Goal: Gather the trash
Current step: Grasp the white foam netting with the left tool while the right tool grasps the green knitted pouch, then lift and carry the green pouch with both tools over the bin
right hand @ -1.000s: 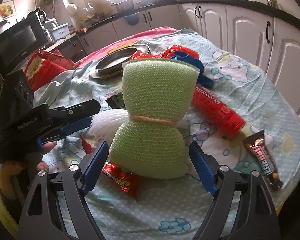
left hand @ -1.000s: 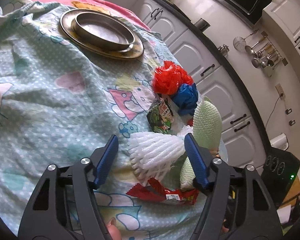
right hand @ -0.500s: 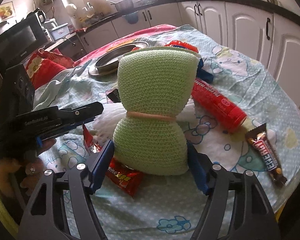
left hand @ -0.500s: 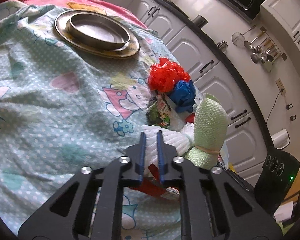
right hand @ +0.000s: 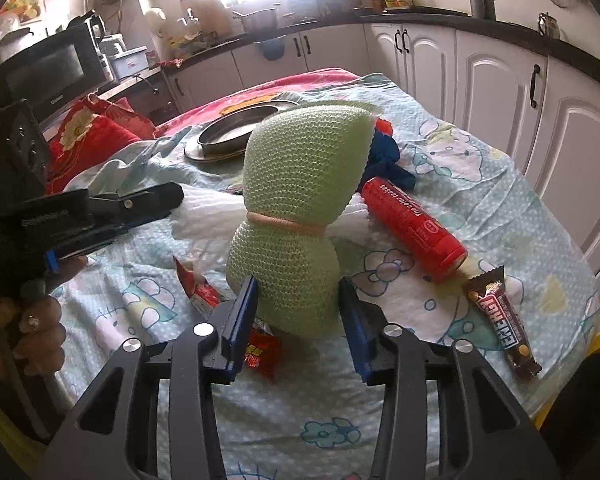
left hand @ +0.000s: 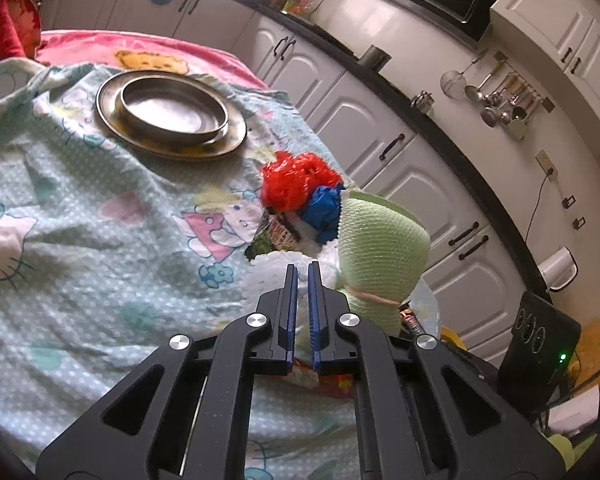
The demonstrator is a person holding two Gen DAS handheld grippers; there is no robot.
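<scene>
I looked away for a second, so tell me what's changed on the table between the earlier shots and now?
The left gripper closed on the white foam net and shows it lifted. The right gripper has just been closing around the base of the green foam net; its pads now press it. The red can, chocolate bar and metal plate stayed put.

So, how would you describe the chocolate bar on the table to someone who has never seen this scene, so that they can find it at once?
Look at the table covered by the pale blue cartoon tablecloth, at its near corner beside the white cabinets. There, just past the red cylinder can, lies the chocolate bar, flat on the cloth. It is the only dark brown wrapper, with big white letters; the other wrappers nearby are red.
</scene>
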